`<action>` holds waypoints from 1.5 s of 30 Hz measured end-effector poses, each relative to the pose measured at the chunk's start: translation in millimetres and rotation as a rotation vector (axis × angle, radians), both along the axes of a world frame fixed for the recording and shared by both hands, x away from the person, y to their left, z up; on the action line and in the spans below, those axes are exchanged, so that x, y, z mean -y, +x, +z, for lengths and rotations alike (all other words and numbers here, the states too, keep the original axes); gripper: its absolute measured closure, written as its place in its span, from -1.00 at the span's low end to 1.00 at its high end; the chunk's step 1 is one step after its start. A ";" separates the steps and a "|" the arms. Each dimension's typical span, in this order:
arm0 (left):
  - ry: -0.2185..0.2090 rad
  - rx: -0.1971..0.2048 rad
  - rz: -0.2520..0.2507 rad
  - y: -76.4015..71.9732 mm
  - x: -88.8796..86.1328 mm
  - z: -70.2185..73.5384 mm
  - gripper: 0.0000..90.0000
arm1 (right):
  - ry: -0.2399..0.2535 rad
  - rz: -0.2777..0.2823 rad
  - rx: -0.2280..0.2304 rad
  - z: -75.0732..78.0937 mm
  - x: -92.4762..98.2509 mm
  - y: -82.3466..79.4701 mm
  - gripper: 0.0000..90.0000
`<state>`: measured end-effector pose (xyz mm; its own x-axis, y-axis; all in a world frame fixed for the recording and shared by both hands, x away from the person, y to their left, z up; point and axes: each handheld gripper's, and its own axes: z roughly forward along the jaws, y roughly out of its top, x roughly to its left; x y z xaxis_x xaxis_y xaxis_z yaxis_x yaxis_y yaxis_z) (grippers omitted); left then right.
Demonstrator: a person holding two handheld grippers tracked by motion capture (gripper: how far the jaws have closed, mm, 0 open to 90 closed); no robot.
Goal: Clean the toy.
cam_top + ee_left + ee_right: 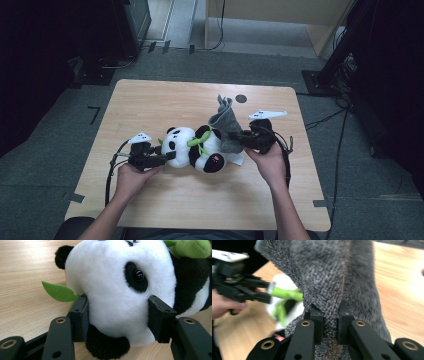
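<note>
Grey fleece cloth is pinched between the right gripper jaws, lifted beside the panda. Left gripper clamps the panda plush head on the wooden table; its green leaf shows close up.

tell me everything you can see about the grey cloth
The grey cloth looks like a nubbly, towel-like fabric in mottled dark grey. The right gripper is shut on a bunched fold of it, so it hangs in folds with one end standing up off the wooden table. In the high view its lower part rests against the body of the toy panda.
</note>
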<state>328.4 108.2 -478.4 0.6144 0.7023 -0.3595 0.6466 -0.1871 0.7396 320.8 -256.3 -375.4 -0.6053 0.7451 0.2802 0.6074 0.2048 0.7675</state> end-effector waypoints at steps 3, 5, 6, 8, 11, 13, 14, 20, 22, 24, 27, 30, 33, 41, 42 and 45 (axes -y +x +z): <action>0.005 0.003 -0.003 -0.7 0.1 0.5 -0.06 | 0.013 0.050 0.028 10.7 -17.3 -6.5 0.80; 0.007 0.004 -0.003 -1.0 0.2 0.7 -0.06 | 0.017 0.088 0.046 17.6 -29.0 -11.2 0.80; 0.007 0.004 -0.003 -1.1 0.3 0.8 -0.06 | 0.021 0.106 0.053 20.7 -35.4 -13.8 0.80; 0.007 0.004 -0.002 -1.2 0.4 0.9 -0.06 | 0.029 0.149 0.066 25.6 -48.6 -19.0 0.80; 0.009 0.005 -0.002 -1.3 0.5 1.0 -0.06 | 0.038 0.217 0.078 29.7 -69.0 -26.8 0.80; 0.006 0.004 0.001 -1.4 0.8 1.0 -0.06 | 0.055 0.264 0.073 30.0 -82.1 -31.7 0.79; 0.007 0.004 0.001 -1.5 0.8 1.0 -0.06 | 0.064 0.287 0.071 29.2 -88.5 -33.7 0.79; 0.007 0.003 -0.004 -1.5 0.3 1.0 -0.06 | 0.006 0.304 0.007 -2.6 -109.4 -25.7 0.80; 0.004 0.004 -0.005 -1.2 0.2 0.9 -0.07 | -0.045 0.265 -0.019 -17.0 -107.4 -18.3 0.80; -0.006 0.008 -0.008 -0.8 0.1 0.3 -0.08 | -0.066 0.244 -0.043 -27.1 -104.0 -12.0 0.81; -0.034 0.013 -0.017 0.8 -0.8 -0.4 -0.20 | -0.071 0.229 -0.038 -32.1 -99.1 -6.8 0.81; -0.060 0.028 -0.030 3.1 -1.8 -0.9 -0.37 | -0.057 0.221 -0.039 -33.0 -94.3 -3.1 0.82; -0.017 0.052 -0.079 5.9 -2.9 4.0 -0.42 | -0.033 0.221 -0.049 -34.0 -90.3 0.4 0.82; 0.009 0.109 -0.181 6.5 -9.3 5.2 -0.46 | -0.023 0.224 -0.038 -31.7 -85.1 10.5 0.81; 0.014 0.118 -0.186 7.1 -8.0 3.9 -0.47 | -0.023 0.222 -0.032 -31.3 -84.6 12.1 0.81; 0.032 0.117 -0.190 10.2 -2.5 -2.3 -0.56 | -0.020 0.216 -0.034 -30.8 -84.3 15.1 0.80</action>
<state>338.6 110.7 -480.8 0.7731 0.5798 -0.2574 0.5073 -0.3215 0.7996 335.9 -171.9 -406.2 -0.7420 0.6045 0.2897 0.5733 0.3484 0.7416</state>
